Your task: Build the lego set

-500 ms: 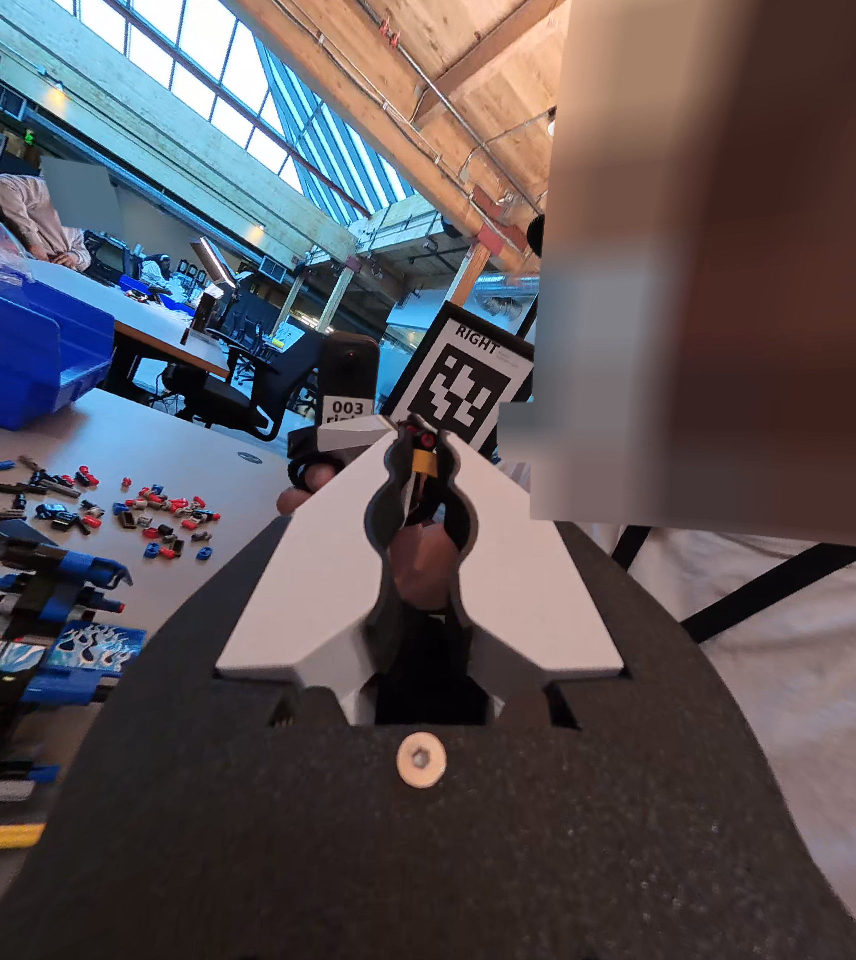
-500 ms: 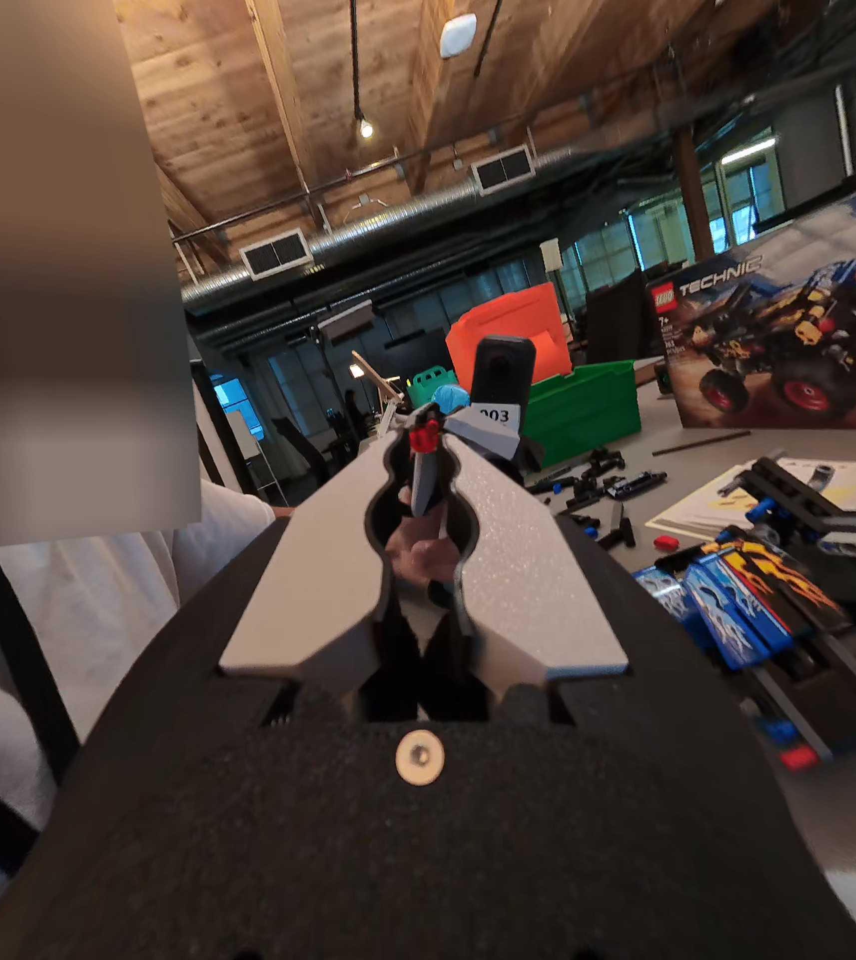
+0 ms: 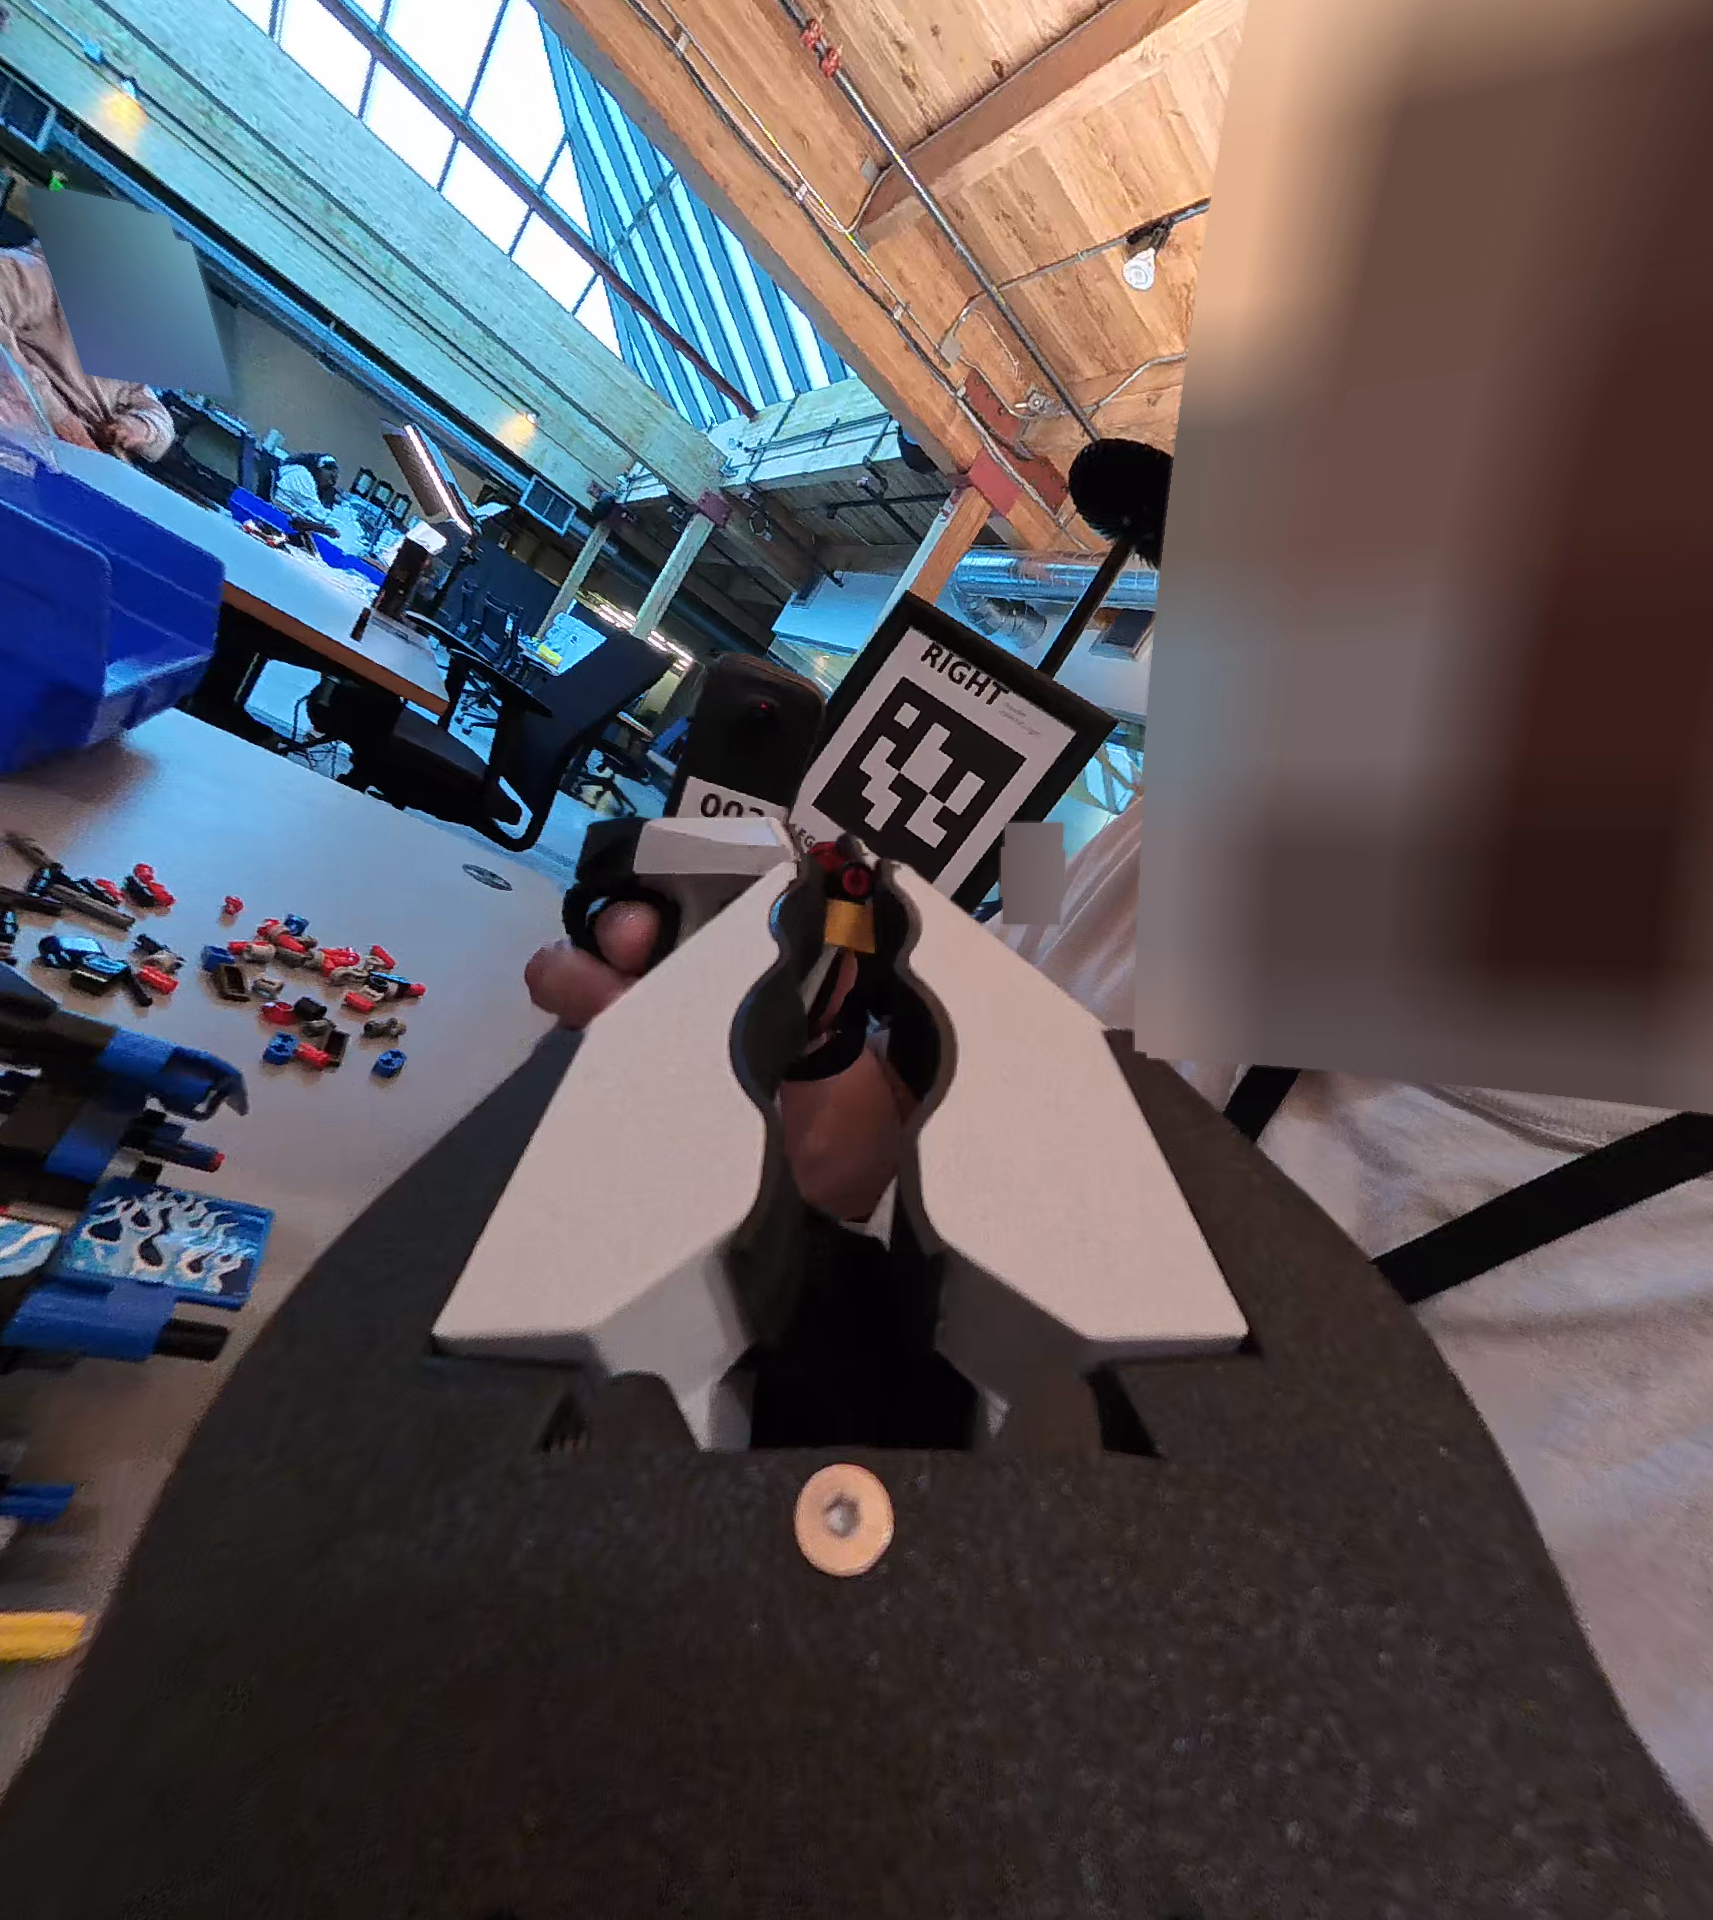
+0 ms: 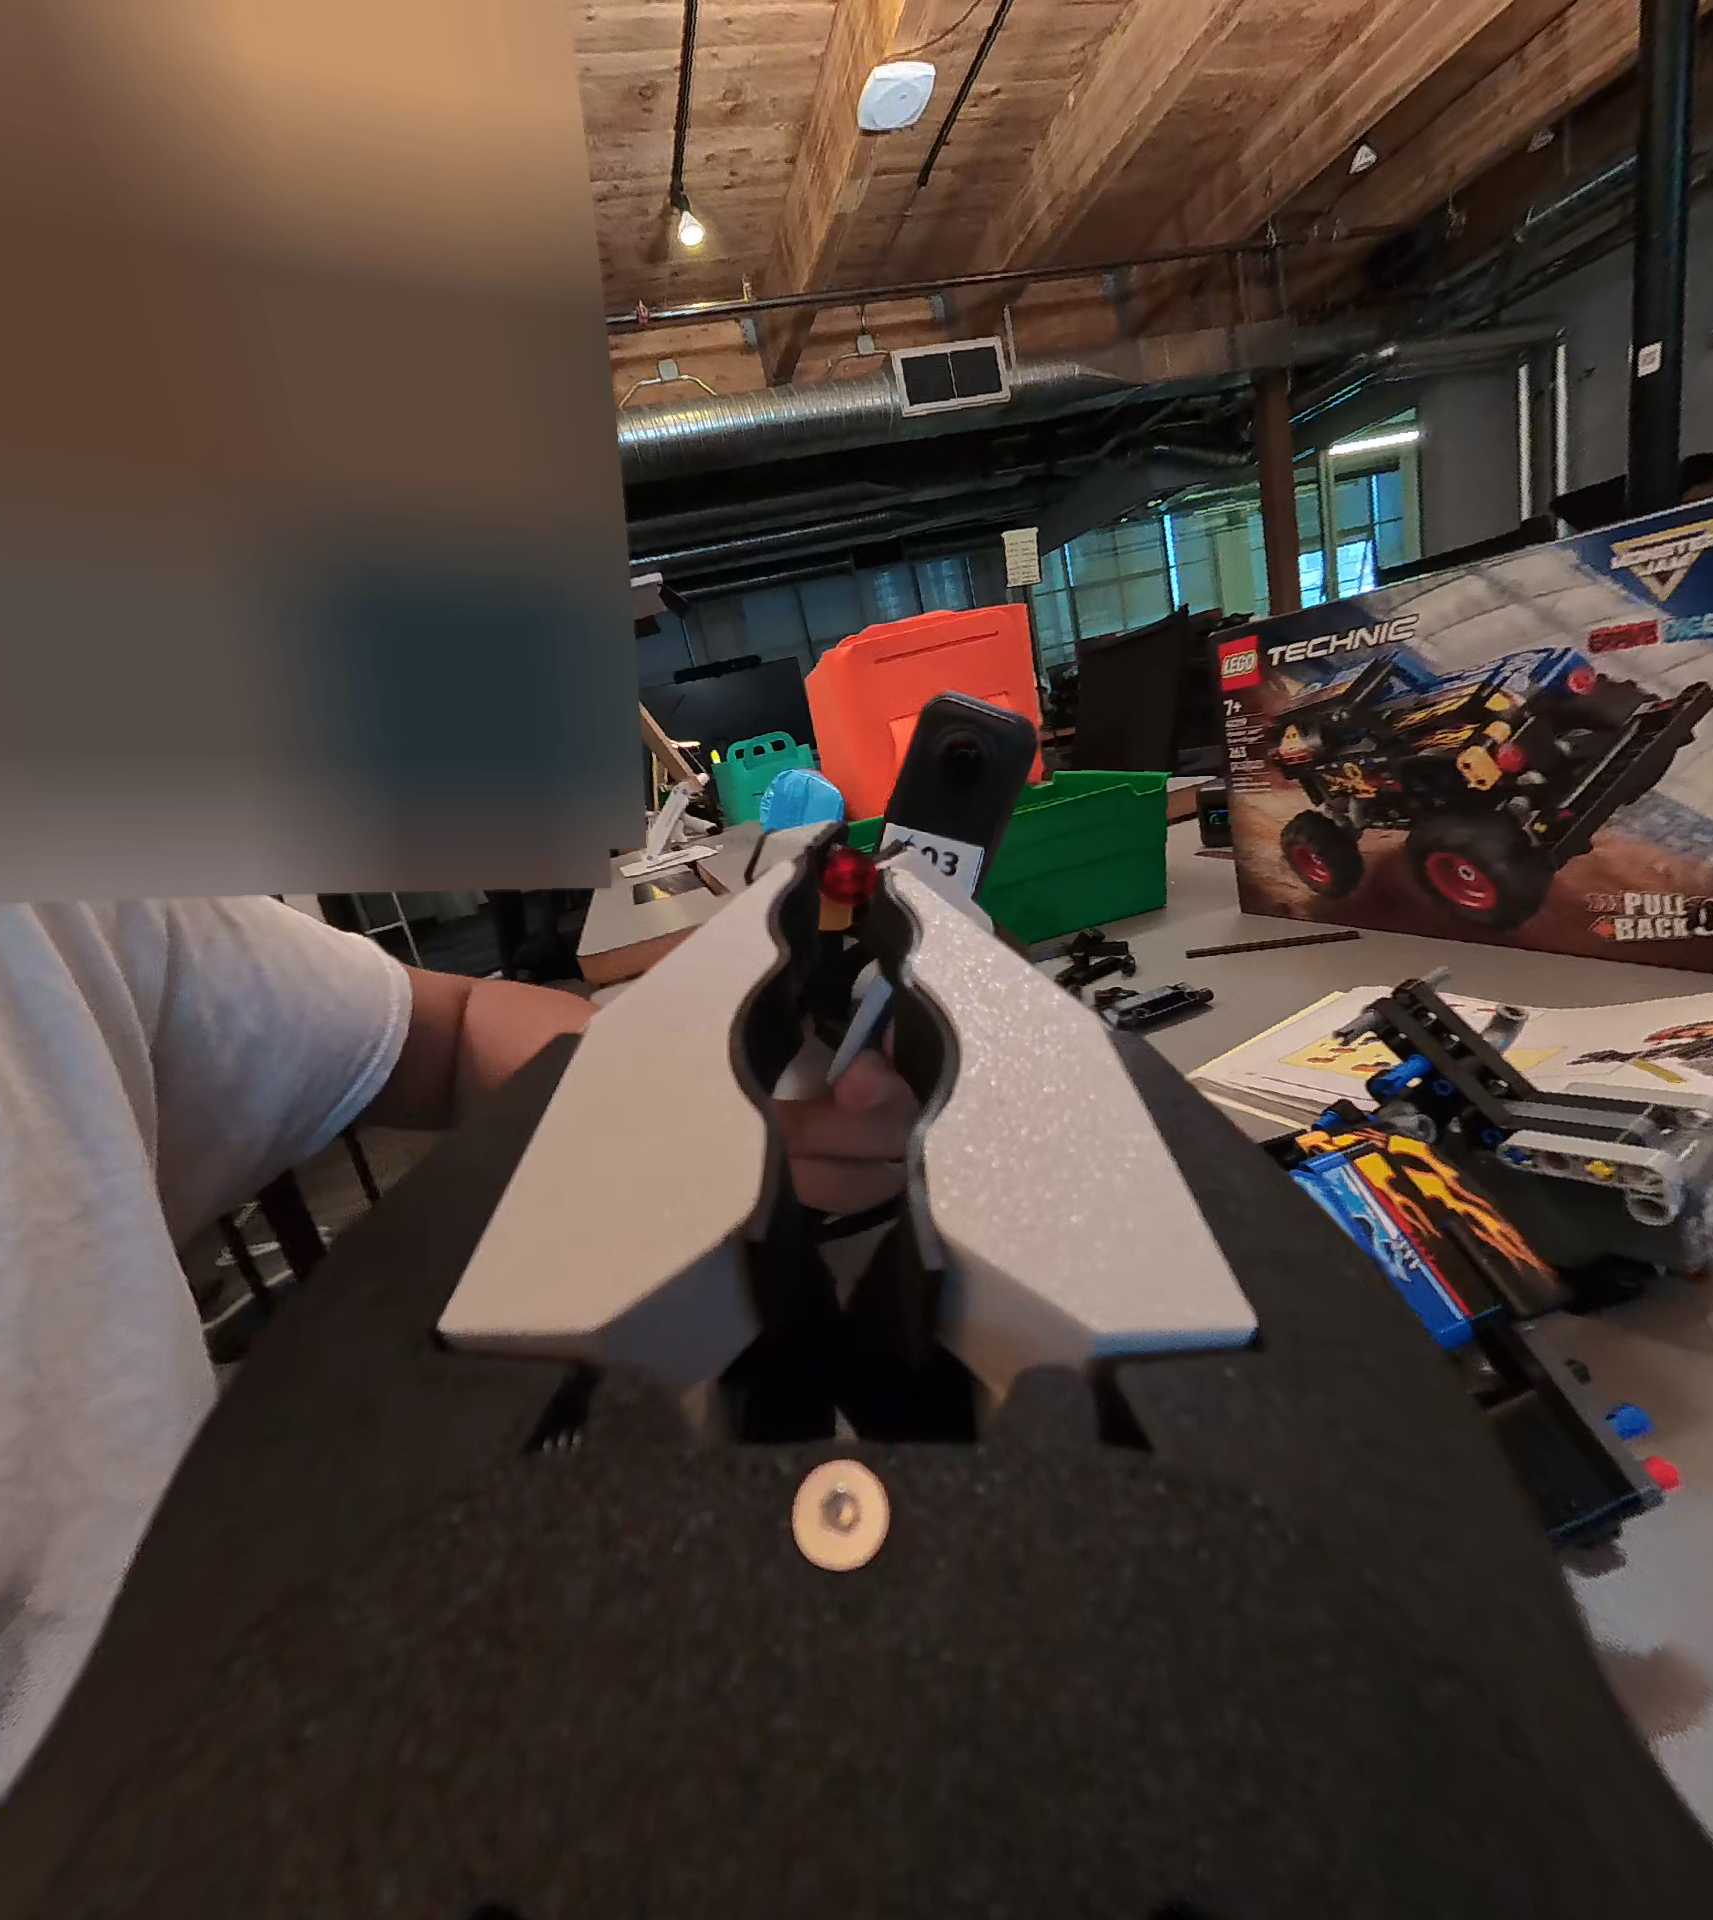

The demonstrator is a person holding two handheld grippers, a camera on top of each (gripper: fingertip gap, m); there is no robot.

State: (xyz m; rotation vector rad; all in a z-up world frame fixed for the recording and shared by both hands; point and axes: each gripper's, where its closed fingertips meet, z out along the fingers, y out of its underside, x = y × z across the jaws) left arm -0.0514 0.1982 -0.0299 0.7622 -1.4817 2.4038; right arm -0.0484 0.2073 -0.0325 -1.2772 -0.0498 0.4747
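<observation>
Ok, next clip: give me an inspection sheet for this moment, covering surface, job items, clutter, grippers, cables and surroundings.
Surface: grey tabletop, crowded.
Job's things: small red-and-yellow piece held up between both tools; half-built black and blue flame-decal truck on the open instruction booklet; loose red, blue and black small parts.
Clutter: printed set box, green bin, blue bin.
Grippers: left gripper and right gripper raised off the table, tip to tip, both closed on the piece.
Cables: nothing seen.
Surroundings: wooden ceiling, skylights, other desks, seated people.
</observation>
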